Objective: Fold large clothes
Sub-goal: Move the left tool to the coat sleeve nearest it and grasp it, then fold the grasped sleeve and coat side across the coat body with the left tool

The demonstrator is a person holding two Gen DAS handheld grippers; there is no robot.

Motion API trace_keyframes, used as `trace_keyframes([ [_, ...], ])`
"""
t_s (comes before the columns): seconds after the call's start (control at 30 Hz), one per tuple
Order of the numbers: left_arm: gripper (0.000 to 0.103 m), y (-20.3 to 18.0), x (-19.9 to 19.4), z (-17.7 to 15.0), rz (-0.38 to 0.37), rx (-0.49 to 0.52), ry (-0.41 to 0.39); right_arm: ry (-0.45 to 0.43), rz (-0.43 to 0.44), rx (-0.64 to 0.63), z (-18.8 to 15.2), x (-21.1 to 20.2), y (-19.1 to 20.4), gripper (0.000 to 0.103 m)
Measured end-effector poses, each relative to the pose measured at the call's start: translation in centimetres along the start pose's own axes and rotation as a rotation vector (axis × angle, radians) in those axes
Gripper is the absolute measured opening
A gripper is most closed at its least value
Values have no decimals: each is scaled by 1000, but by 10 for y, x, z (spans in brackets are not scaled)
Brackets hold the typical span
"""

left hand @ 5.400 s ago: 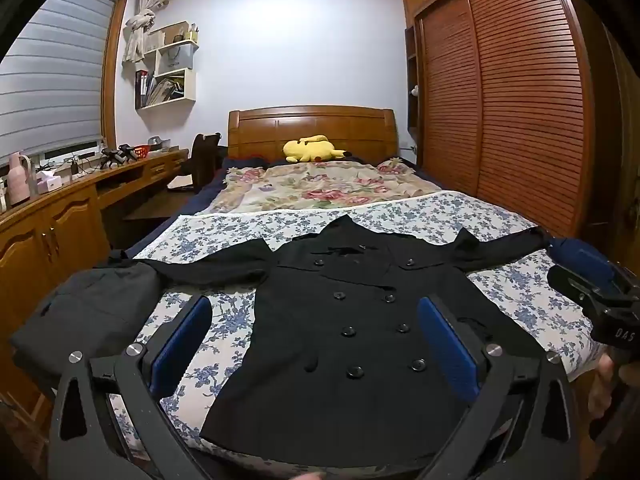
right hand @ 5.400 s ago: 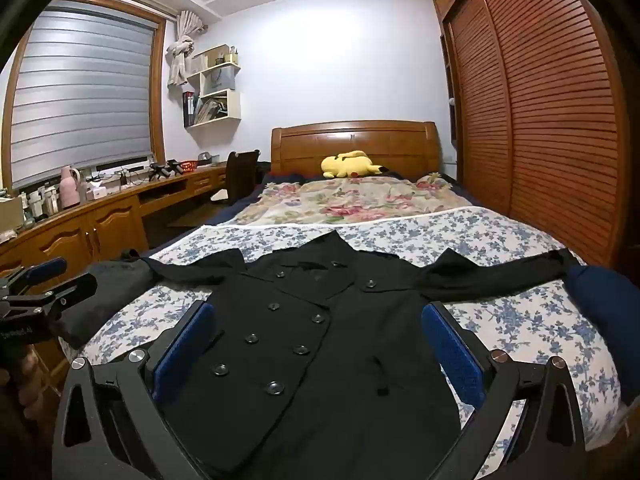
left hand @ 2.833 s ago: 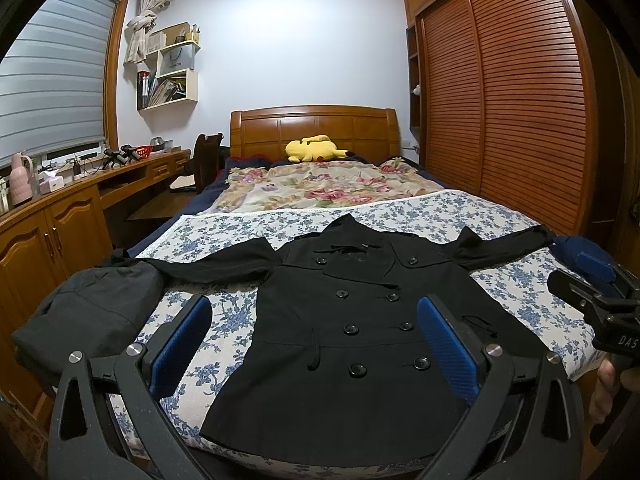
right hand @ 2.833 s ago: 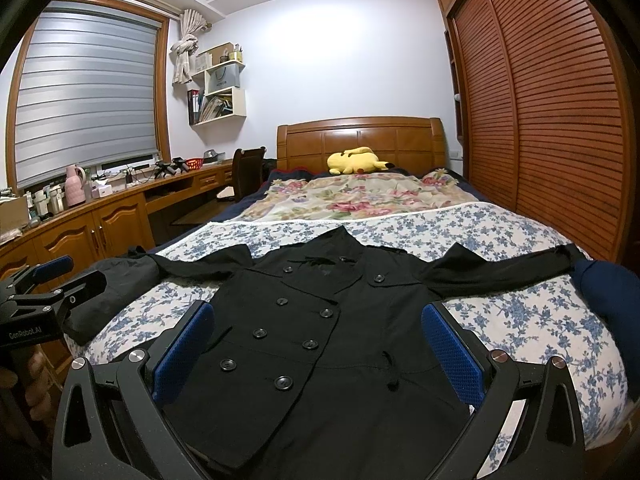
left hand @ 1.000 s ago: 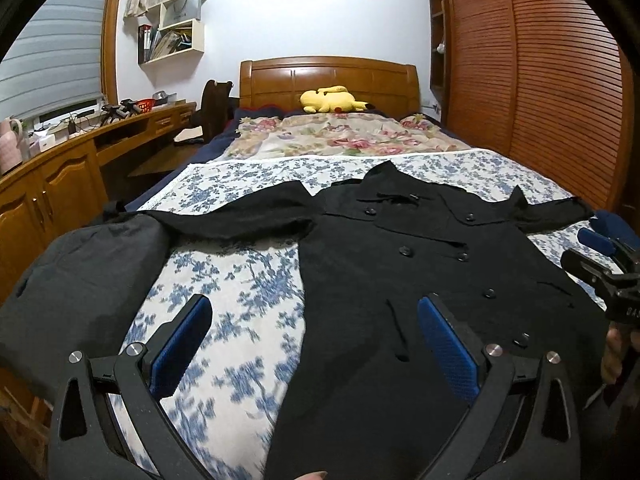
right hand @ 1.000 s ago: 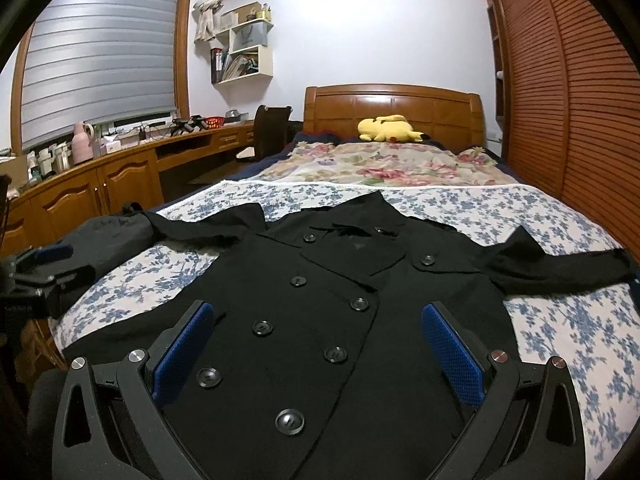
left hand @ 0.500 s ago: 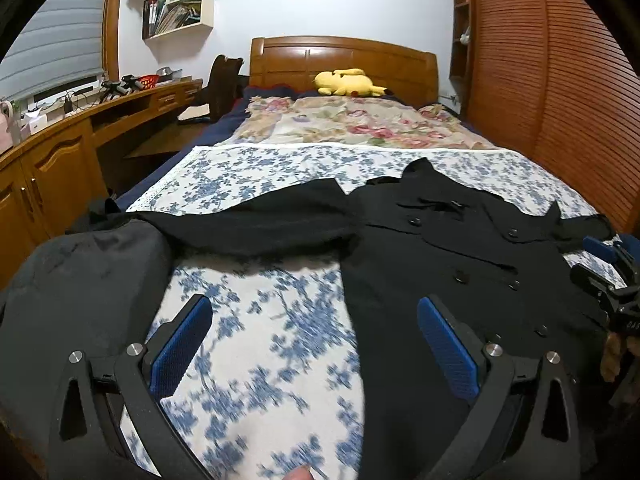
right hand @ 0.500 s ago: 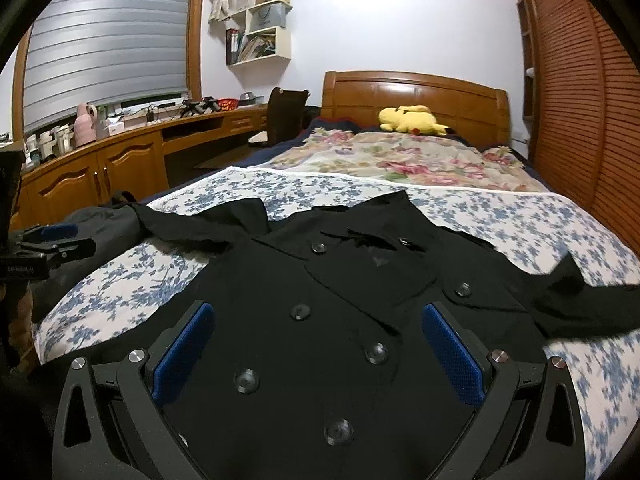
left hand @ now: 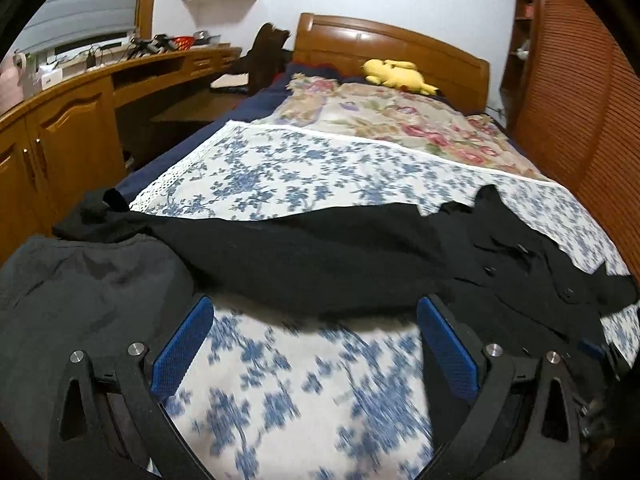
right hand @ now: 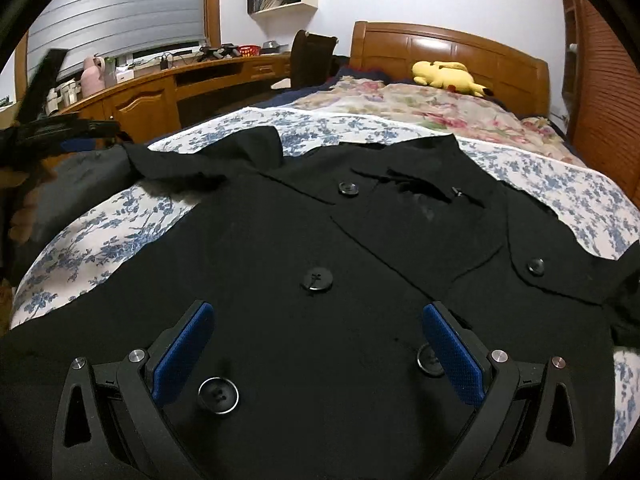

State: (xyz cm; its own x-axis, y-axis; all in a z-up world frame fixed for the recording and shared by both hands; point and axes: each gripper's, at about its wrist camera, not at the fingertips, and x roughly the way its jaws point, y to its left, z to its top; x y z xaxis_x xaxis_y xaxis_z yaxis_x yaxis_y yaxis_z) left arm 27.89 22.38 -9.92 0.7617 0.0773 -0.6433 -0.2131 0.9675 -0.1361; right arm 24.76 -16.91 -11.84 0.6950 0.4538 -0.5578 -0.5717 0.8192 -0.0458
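A black double-breasted coat (right hand: 360, 248) lies front up and spread out on the floral sheet (left hand: 304, 176). My right gripper (right hand: 316, 344) is open and hovers low over the coat's buttoned front, with buttons (right hand: 317, 280) just ahead of its blue pads (right hand: 184, 344). My left gripper (left hand: 316, 344) is open above the sheet, and the coat's outstretched sleeve (left hand: 312, 264) lies directly in front of it. Neither gripper has anything between its fingers. In the right wrist view the left gripper (right hand: 72, 136) shows at the far left, held by a hand (right hand: 20, 216).
A dark grey garment (left hand: 80, 300) is heaped at the bed's left edge under the sleeve cuff. A yellow plush toy (left hand: 396, 76) and a flowered quilt (left hand: 384, 116) lie near the wooden headboard (left hand: 392, 40). A wooden desk (left hand: 80, 96) runs along the left, louvred wardrobe doors (left hand: 580, 92) along the right.
Both grippers have moved forward and down toward the bed. The left one has swung left to the sleeve; the right one has come close over the coat's front. Both stayed open.
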Motion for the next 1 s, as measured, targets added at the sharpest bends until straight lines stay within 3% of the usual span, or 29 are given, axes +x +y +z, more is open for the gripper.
trace_keyframes([
  [0.2, 95, 17, 29, -1, -36, -106, 19, -21, 4, 13, -2, -10, -6, 103],
  [0.3, 86, 22, 41, 0, -39, -156, 46, -25, 4, 19, -1, -6, -4, 103],
  [0.37, 75, 26, 50, -1, -47, -188, 70, -27, 2, 21, -1, -4, -3, 103],
  [0.57, 60, 36, 73, -9, 7, -230, 145, -25, -5, 11, 4, 7, 4, 103],
  [0.6, 59, 38, 75, -10, 9, -238, 150, -25, -6, 10, 4, 7, 4, 103],
  [0.67, 47, 41, 79, -9, 16, -251, 157, -26, -7, 11, 4, 7, 4, 103],
  [0.83, 38, 39, 84, 2, 32, -234, 139, -29, -9, 8, 2, 6, 5, 103],
  [0.9, 21, 37, 87, 5, 52, -218, 141, -33, -11, 10, 2, 6, 4, 103],
  [0.93, 5, 34, 90, 6, 75, -201, 153, -33, -11, 11, 2, 6, 4, 103],
  [1.0, 3, 23, 90, 7, 79, -146, 152, -34, -11, 10, 2, 6, 5, 103],
])
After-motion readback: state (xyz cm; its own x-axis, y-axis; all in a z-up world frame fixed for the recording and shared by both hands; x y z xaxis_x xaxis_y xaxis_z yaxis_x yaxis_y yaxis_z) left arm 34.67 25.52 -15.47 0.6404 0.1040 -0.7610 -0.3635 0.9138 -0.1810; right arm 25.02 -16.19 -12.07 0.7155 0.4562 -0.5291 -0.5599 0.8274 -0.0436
